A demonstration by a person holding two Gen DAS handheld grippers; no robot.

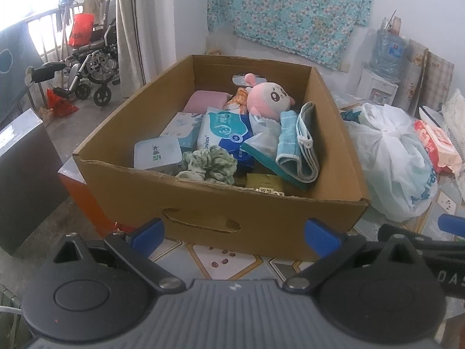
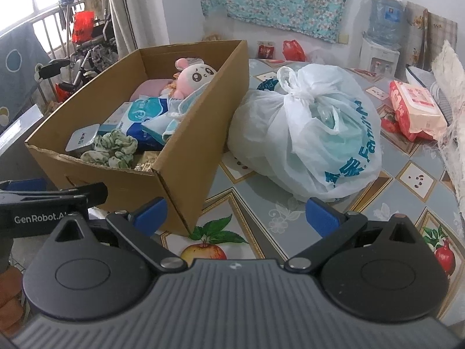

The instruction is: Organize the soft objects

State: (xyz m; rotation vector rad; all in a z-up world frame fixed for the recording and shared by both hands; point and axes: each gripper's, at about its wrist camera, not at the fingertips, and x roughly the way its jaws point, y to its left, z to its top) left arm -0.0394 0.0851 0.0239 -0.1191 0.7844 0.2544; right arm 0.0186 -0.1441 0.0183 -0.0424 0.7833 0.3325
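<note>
Floral oilcloth covered the table (image 2: 293,221) under me, and both my tongs hung released and empty. Straight ahead of my left tongs (image 1: 234,232) sat the cardboard box (image 1: 221,203), with the pink plush (image 1: 268,96), folded towel (image 1: 296,145) and green scrunchie (image 1: 207,164) inside it. Beyond my right tongs (image 2: 234,213) lay the knotted plastic bag (image 2: 305,133), touching the box. I reckoned its knot was the sure grip: pinch there, lift slowly, mind thin plastic tearing.

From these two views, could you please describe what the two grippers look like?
Both match: the left gripper and right gripper have a ribbed grey body, black linkage arms with silver pivot bolts, round black housings and blue fingertip pads. White "GenRobot.AI" lettering marks the left gripper's side in the right view.
</note>
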